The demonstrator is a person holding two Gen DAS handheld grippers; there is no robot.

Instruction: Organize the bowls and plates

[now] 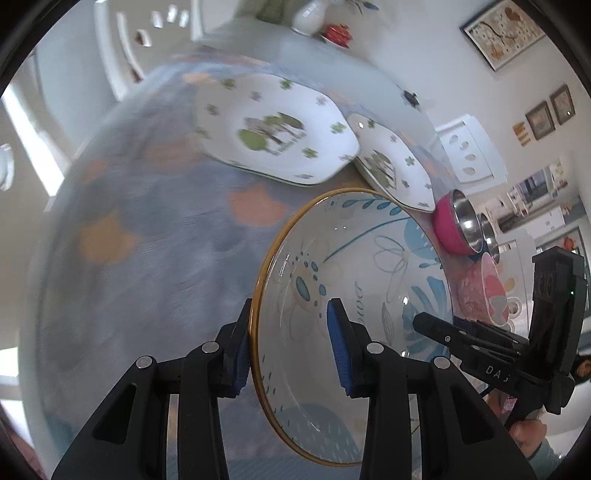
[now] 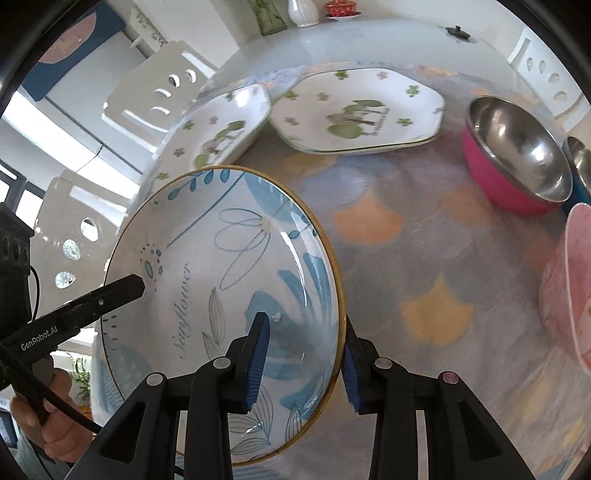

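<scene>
Both grippers hold one blue-flowered plate with a gold rim (image 1: 351, 280) (image 2: 236, 266), lifted and tilted above the table. My left gripper (image 1: 291, 347) is shut on its left rim. My right gripper (image 2: 304, 360) is shut on its right rim. Two white hexagonal plates with green clover prints lie beyond, a larger one (image 1: 277, 129) (image 2: 362, 110) and a second one (image 1: 395, 162) (image 2: 221, 129). A pink steel bowl (image 1: 456, 225) (image 2: 517, 162), a blue steel bowl (image 2: 581, 166) and a pink patterned bowl (image 1: 496, 291) (image 2: 569, 291) stand to the right.
The table has a grey-blue cloth with orange patches (image 2: 424, 266). White chairs (image 2: 147, 96) stand around it. A white vase (image 2: 303, 11), a red lidded dish (image 2: 341, 9) and a small black object (image 2: 458, 33) sit at the far end.
</scene>
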